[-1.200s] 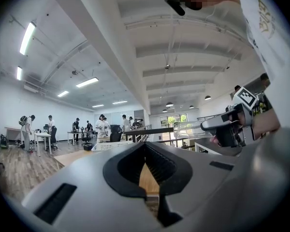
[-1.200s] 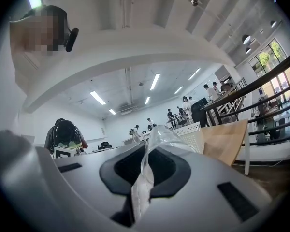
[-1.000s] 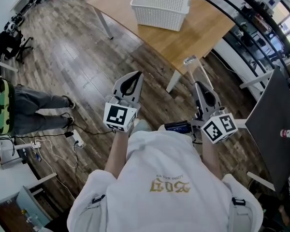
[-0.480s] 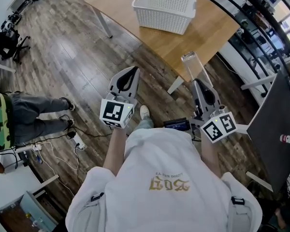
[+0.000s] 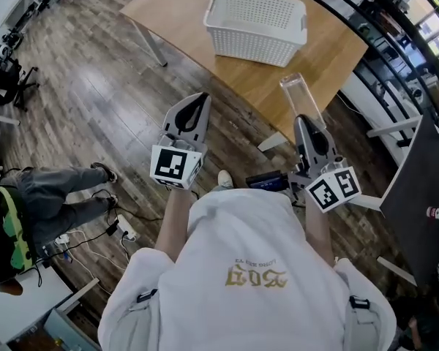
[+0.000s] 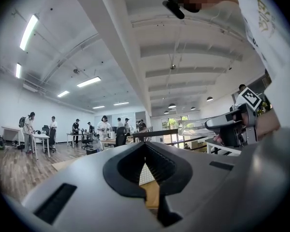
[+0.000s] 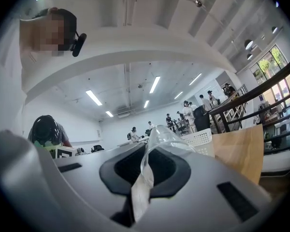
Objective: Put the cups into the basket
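Note:
A white plastic basket (image 5: 254,24) stands on the wooden table (image 5: 329,46) ahead of me. It also shows far off past the jaws as the basket (image 7: 199,137). My right gripper (image 5: 302,121) is shut on a clear plastic cup (image 5: 298,93), pinching its wall. The cup sticks out forward, over the table's near corner. In the right gripper view the cup (image 7: 159,137) rises from the right gripper (image 7: 146,153). My left gripper (image 5: 203,98) is shut with nothing in it, over the floor short of the table. The left gripper (image 6: 145,145) shows closed jaws.
A person in grey trousers (image 5: 51,203) stands on the wood floor at the left, near cables and a power strip (image 5: 124,229). A dark panel (image 5: 417,189) and a railing (image 5: 384,20) bound the right side. The table's white leg (image 5: 150,42) is at the left.
I have come closer to the table. Both grippers moved forward, and the cup in the right gripper now reaches over the table's corner. The standing person slid lower in view.

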